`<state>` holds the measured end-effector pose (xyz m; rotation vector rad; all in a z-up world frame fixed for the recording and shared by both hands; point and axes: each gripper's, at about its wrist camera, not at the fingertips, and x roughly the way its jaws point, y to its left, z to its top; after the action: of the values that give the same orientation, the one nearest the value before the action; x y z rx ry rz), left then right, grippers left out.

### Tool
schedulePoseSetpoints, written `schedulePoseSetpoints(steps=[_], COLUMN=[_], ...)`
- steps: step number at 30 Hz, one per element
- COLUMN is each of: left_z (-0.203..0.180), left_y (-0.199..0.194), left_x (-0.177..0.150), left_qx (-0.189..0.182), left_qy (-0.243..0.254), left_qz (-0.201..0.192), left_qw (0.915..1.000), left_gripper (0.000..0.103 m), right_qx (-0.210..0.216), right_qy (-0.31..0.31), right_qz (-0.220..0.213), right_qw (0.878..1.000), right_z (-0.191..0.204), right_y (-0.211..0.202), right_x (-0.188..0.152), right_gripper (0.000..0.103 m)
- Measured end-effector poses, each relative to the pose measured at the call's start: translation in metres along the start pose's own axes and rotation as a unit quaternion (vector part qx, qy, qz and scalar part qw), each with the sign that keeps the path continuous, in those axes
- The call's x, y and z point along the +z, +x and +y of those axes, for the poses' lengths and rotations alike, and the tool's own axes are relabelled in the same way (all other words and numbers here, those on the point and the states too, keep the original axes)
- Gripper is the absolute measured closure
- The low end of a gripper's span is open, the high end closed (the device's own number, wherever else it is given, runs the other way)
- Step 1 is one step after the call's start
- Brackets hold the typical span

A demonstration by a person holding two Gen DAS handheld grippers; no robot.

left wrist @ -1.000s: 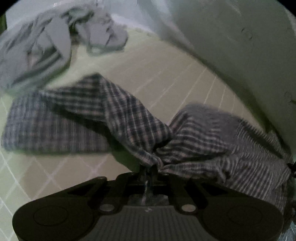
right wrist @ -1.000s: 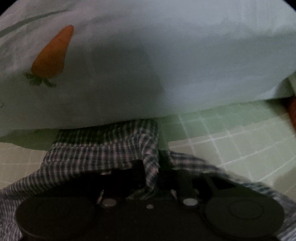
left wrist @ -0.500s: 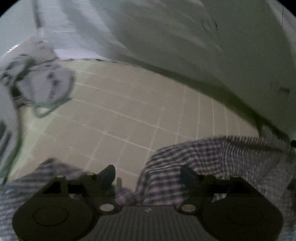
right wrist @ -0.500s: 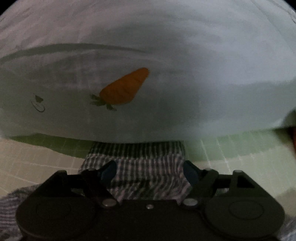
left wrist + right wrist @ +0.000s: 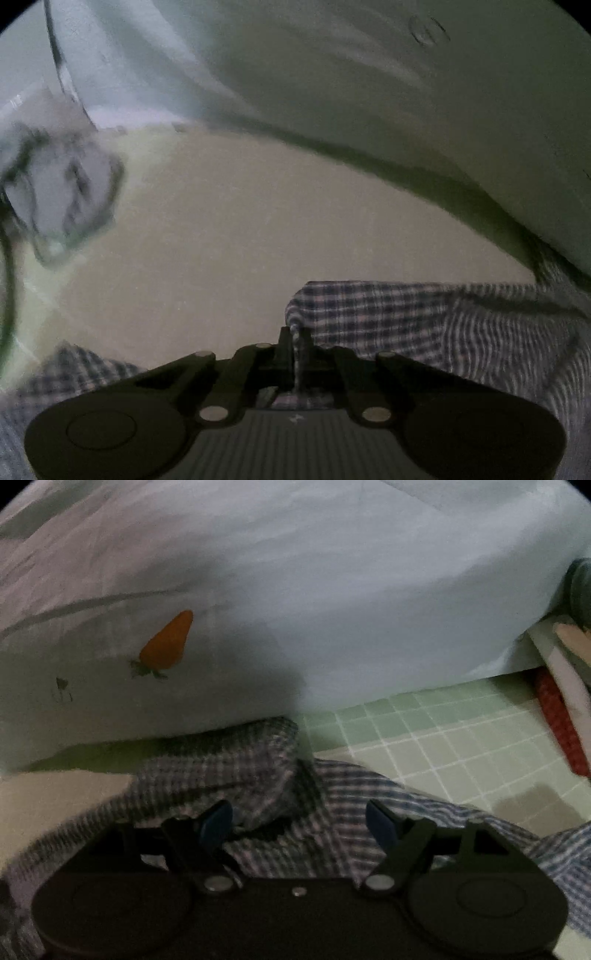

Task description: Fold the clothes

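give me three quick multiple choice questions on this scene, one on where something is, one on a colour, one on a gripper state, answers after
1. Where does the checked shirt lie against the pale blue bedding?
A. on top of it
B. below its edge, on the tiled surface
C. far off to one side

2. What colour is the carrot print on the bedding?
A. orange
B. purple
C. black

3. How is the left gripper?
A. wide open
B. shut on the shirt
C. out of view

Answers: 1 B, the shirt sits under the bedding's lower edge. 2 A, the print is orange with a green top. 3 B, cloth is pinched between its closed fingers, while the right gripper is open.
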<state>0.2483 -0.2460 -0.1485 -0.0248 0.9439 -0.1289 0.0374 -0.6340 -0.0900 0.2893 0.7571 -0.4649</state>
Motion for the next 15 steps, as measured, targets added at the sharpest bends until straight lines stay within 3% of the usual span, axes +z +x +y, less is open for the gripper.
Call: schedulePoseSetpoints(steps=[3, 8, 10, 11, 15], left_z=[0.022, 0.028, 0.030, 0.031, 0.031], left_y=[0.006, 0.008, 0.009, 0.009, 0.007], left_x=[0.034, 0.045, 0.048, 0.050, 0.052], left_qx=[0.039, 0.045, 0.046, 0.047, 0.044], left_qy=[-0.027, -0.034, -0.036, -0.037, -0.040], left_qz=[-0.043, -0.048, -0.049, -0.050, -0.051], left_qw=[0.9980, 0.9972, 0.9971, 0.9970, 0.9970], left_gripper=[0.099, 0.098, 0.093, 0.089, 0.046], right_qx=[-0.007, -0.017, -0.022, -0.026, -0.048], right_qy=[0.001, 0.003, 0.000, -0.002, -0.011], right_qz=[0.006, 0.017, 0.021, 0.022, 0.025], right_qw=[1.000, 1.000, 1.000, 0.999, 0.998], right_z=[-0.006, -0.016, -0.019, -0.021, -0.033], right_y=[0.000, 0.002, 0.004, 0.006, 0.012], right_x=[-0.002, -0.007, -0.011, -0.012, -0.012], right_gripper=[0.023, 0.023, 0.023, 0.023, 0.021])
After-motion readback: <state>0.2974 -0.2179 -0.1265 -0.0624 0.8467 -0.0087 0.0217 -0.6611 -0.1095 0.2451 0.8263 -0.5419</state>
